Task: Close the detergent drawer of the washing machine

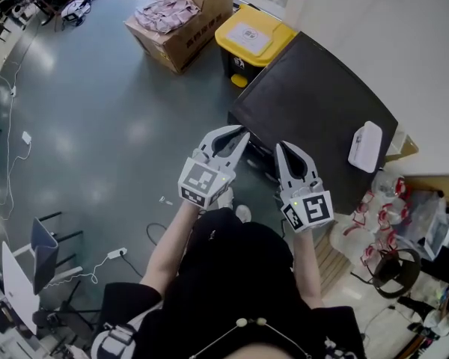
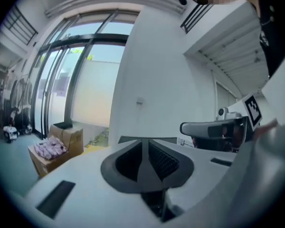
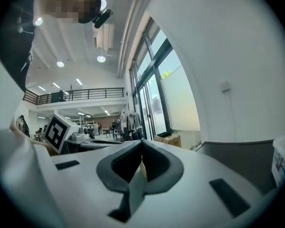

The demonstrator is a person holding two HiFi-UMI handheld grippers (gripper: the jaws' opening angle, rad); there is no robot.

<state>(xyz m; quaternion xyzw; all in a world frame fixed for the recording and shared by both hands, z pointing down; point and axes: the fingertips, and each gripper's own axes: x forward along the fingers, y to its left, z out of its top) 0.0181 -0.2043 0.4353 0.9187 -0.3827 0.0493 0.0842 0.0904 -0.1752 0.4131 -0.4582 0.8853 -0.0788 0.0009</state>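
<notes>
Left gripper and right gripper jaws pressed together, empty, near washing machine

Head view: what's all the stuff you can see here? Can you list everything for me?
washing machine: one, dark grey top, by the white wall, upper right
white container: one, white, on the washing machine's top, right side
bin: one, yellow lid, just past the washing machine
cardboard box: one, brown, on the grey floor beside the bin
clothes: one heap, pinkish, in the cardboard box
power strip: one, white, on the floor, lower left
left claw: one, white and grey, shut and empty, held up before the washing machine
right claw: one, white and grey, shut and empty, beside the left claw
</notes>
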